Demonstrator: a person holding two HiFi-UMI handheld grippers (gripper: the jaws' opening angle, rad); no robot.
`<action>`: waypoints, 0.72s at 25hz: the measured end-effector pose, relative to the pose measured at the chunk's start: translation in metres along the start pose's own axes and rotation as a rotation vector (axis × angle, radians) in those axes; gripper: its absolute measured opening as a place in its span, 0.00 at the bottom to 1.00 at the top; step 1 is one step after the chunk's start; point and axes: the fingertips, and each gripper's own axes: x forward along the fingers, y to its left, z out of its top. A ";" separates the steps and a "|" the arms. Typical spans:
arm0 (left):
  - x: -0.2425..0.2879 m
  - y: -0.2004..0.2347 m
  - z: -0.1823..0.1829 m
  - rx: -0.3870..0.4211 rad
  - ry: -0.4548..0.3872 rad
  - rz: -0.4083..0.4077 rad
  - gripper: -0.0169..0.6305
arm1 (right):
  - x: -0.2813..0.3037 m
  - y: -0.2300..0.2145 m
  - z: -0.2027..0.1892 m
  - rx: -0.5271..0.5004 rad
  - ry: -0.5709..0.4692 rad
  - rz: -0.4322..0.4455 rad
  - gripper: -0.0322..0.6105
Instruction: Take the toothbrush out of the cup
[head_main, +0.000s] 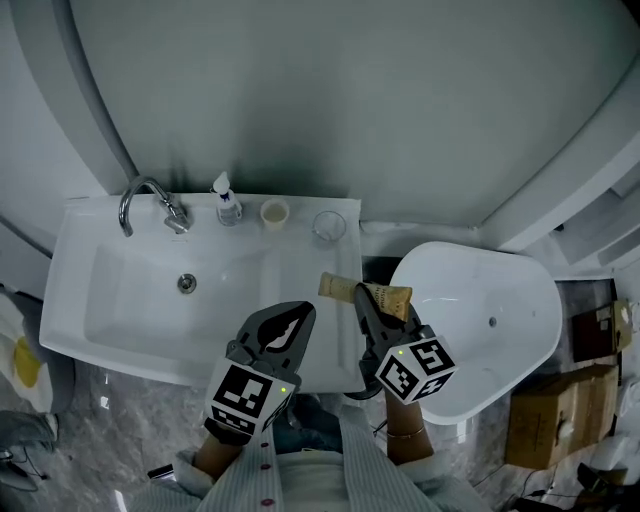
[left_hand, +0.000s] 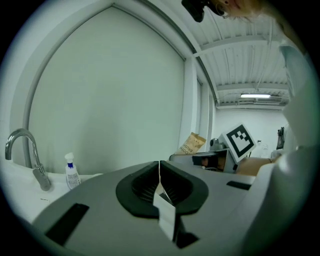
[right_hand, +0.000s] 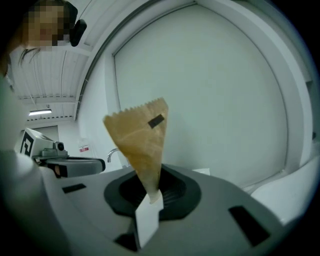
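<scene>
Right gripper (right_hand: 150, 194) pinches bottom tip of paper toothbrush pack (right_hand: 140, 137), 5 o'clock from beige cup (head_main: 274, 212); left gripper (left_hand: 160, 176) jaws together, nothing between; risk: thin hold (paper only), pack pivots, slips, drops toward sink (head_main: 110, 295)

**A bathroom corner inside a larger hall**

A white washbasin (head_main: 100, 300) carried a chrome tap (head_main: 150, 203), a spray bottle (head_main: 228, 201) and cups (head_main: 274, 213). A white tub-like bowl (head_main: 500, 330) stood beside it on marbled floor (head_main: 110, 400). Cardboard boxes (head_main: 545, 420) and a strip-lit panelled ceiling (left_hand: 255, 95) lay beyond.
</scene>
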 end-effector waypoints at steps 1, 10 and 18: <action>-0.002 -0.009 0.000 0.001 -0.002 0.001 0.06 | -0.007 0.002 -0.002 0.000 0.003 0.012 0.12; -0.018 -0.067 -0.003 0.026 -0.024 0.033 0.06 | -0.064 0.016 -0.010 -0.017 0.010 0.092 0.12; -0.027 -0.102 -0.014 0.021 -0.015 0.050 0.06 | -0.097 0.025 -0.019 -0.021 0.034 0.143 0.12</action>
